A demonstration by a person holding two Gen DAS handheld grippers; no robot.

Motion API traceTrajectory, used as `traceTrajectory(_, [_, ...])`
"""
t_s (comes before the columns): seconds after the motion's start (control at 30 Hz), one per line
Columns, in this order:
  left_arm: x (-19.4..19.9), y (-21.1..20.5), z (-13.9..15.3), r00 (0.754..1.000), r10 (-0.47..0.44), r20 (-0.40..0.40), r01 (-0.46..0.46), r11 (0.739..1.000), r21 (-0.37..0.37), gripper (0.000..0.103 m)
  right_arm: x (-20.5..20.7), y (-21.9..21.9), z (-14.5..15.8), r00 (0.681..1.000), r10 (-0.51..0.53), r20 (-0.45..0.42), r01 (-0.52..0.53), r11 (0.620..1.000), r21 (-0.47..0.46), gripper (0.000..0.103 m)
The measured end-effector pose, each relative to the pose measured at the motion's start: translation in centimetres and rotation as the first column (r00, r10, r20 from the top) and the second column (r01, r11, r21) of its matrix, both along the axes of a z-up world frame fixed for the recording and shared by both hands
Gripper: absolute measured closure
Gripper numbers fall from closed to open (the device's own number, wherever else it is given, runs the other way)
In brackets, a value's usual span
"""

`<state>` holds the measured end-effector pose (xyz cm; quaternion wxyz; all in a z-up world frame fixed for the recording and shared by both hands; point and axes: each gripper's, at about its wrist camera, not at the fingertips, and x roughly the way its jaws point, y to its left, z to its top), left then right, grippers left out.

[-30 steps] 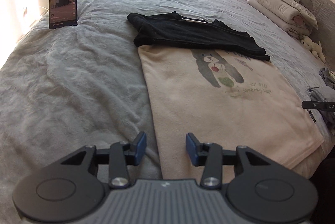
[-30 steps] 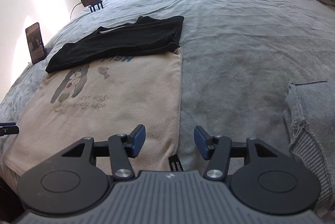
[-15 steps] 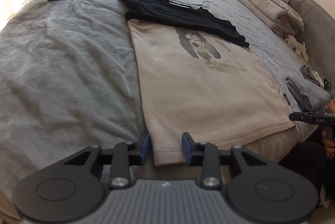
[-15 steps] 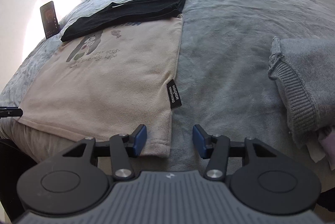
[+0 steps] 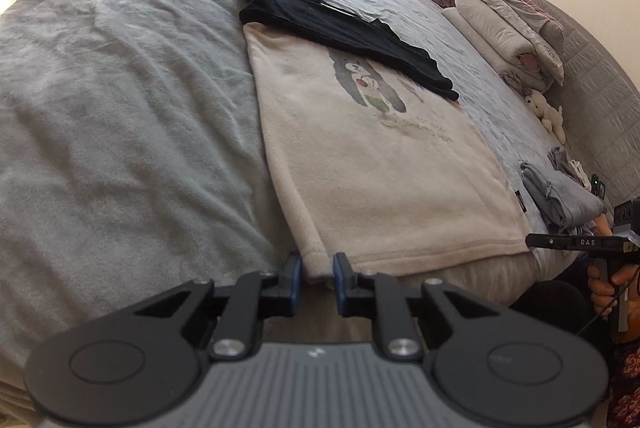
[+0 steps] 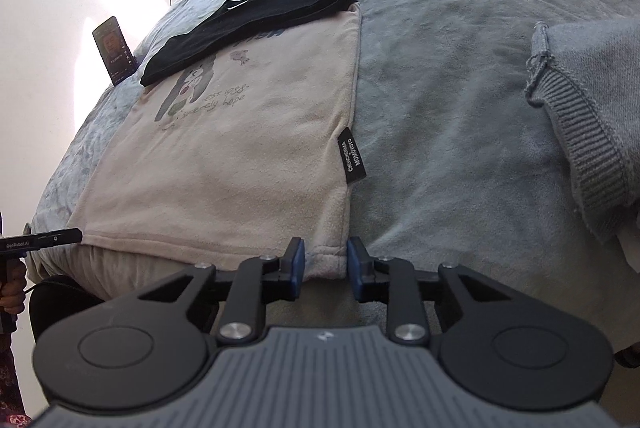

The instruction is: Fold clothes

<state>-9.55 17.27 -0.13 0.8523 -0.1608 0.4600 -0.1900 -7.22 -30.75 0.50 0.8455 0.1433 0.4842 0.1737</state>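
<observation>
The cream shirt (image 5: 372, 163) lies flat on the grey bedspread (image 5: 120, 99), its hem hanging over the bed's near edge, with a folded black garment (image 5: 344, 27) across its far end. The left gripper (image 5: 317, 278) is closing its jaws around the hem's left corner, the right gripper (image 6: 326, 264) around the right corner; neither visibly pinches yet. A grey sweater (image 6: 592, 115) lies to the right, and two phones (image 6: 114, 49) stand beyond.

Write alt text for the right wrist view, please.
The right hand-held gripper is closing on the near right corner of a cream shirt spread on a grey bed. A folded black garment lies across its far end.
</observation>
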Motion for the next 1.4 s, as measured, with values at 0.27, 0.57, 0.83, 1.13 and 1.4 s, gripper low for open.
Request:
traceTrajectory(0.27, [0.3, 1.0, -0.5, 0.998, 0.031, -0.05, -0.036, 0.994, -0.1, 0.095, -0.4, -0.7, -0.2, 1.0, -0.022, -0.008, 0.022, 0.996, 0.091, 0.089])
traceTrajectory(0.57, [0.9, 2.5, 1.9, 0.993, 0.107, 0.045, -0.086, 0.936, -0.341, 0.095, 0.6, -1.3, 3.0, 0.99, -0.114, 0.079, 0.095, 0.972, 0.214, 0.09])
traceTrajectory(0.83, [6.3, 1.4, 3.4, 0.971, 0.225, 0.076, -0.19, 0.928, -0.32, 0.095, 5.6, 0.9, 4.1, 0.968, -0.182, 0.175, 0.162, 0.979, 0.12, 0.09])
traceTrajectory(1.13, [13.7, 1.5, 2.3, 0.932, 0.363, -0.008, -0.354, 0.903, -0.243, 0.095, 12.4, 2.8, 2.9, 0.936, -0.301, 0.185, 0.301, 0.953, 0.025, 0.09])
traceTrajectory(1.4, [17.9, 1.2, -1.7, 0.871, 0.474, -0.129, -0.491, 0.842, -0.225, 0.095, 16.8, 4.0, -0.2, 0.922, -0.362, 0.138, 0.368, 0.929, -0.024, 0.09])
